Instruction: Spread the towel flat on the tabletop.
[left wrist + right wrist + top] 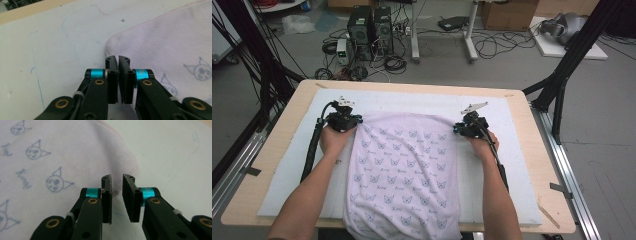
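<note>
A pale cloth [404, 170] printed with small blue figures lies spread on a white mat [512, 150] covering a wooden table [287, 125]. The left gripper [353, 121] sits at the cloth's far left corner and the right gripper [458, 128] at its far right corner, each held in one hand. The cloth's near edge hangs over the table's front.

Even, soft overhead light; faint shadows cast under forearms on tabletop [532, 150]. High view slightly soft, low-resolution. Gripper views sharp at mid-range, nearest black parts blurred. No glare noted.
</note>
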### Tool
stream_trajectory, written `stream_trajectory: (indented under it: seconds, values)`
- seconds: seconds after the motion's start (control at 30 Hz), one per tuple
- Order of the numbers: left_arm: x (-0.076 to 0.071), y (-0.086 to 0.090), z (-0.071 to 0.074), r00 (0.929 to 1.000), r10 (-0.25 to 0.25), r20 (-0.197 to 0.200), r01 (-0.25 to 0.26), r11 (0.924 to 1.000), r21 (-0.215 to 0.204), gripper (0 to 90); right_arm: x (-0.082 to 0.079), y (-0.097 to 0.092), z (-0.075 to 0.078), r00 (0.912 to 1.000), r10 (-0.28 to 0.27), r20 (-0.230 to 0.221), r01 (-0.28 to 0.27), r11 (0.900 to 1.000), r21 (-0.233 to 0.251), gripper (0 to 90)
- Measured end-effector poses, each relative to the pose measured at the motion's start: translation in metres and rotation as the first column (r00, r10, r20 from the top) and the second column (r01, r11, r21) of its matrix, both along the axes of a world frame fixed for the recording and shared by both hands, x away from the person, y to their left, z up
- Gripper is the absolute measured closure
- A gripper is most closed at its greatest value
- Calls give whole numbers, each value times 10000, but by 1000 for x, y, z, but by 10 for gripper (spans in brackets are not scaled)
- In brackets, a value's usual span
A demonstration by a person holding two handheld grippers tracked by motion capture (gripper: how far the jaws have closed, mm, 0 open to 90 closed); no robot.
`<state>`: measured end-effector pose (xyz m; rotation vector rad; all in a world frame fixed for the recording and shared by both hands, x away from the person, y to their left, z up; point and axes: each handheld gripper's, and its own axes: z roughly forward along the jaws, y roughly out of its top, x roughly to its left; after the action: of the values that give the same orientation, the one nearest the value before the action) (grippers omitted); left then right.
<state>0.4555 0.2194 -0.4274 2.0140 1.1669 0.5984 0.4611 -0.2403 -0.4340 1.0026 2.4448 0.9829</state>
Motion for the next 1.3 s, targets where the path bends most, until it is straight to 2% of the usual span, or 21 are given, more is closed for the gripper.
stream_trajectory:
  seconds: [0.07, 0.17, 0.37, 0.47, 0.5, 0.63, 0.7, 0.97, 1.03, 1.3]
  values:
    - [-1, 1, 2, 9999, -152, -49, 151, 9997, -212, 754, -2, -3, 3, 9999, 124, -93, -119, 9987, 490, 747]
    - [-5, 1, 4, 9983, -513, -278, 506, 9983, -282, 654, -6, -2, 9, 9986, 510, -144, -496, 9951, 860, 697]
    - [-19, 2, 16, 9893, -1444, -188, 1428, 9874, -681, 574, -21, 7, 21, 9928, 1197, 42, -1192, 9839, 1332, 609]
    - [-24, 5, 19, 9864, -1627, -229, 1599, 9827, -930, 557, -24, 9, 23, 9911, 1326, 55, -1321, 9810, 1425, 584]
    - [-25, 6, 20, 9852, -1695, -268, 1665, 9819, -899, 547, -25, 10, 23, 9908, 1351, 21, -1342, 9818, 1346, 581]
    - [-30, 10, 24, 9832, -1826, -10, 1813, 9768, -1137, 543, -27, 11, 22, 9905, 1375, -49, -1355, 9813, 1371, 557]
    - [-31, 12, 23, 9826, -1858, -7, 1843, 9751, -1233, 536, -27, 12, 23, 9905, 1375, -76, -1350, 9802, 1448, 540]
    - [-33, 13, 20, 9780, -2085, 10, 2066, 9685, -1388, 495, -29, 13, 24, 9883, 1516, -149, -1466, 9732, 1773, 466]
    - [-34, 11, 20, 9764, -2159, 15, 2140, 9668, -1398, 485, -29, 14, 23, 9875, 1539, -350, -1442, 9698, 1969, 434]
    - [-35, 8, 21, 9713, -2375, 89, 2363, 9610, -1436, 478, -34, 13, 22, 9848, 1725, -200, -1650, 9655, 2014, 427]
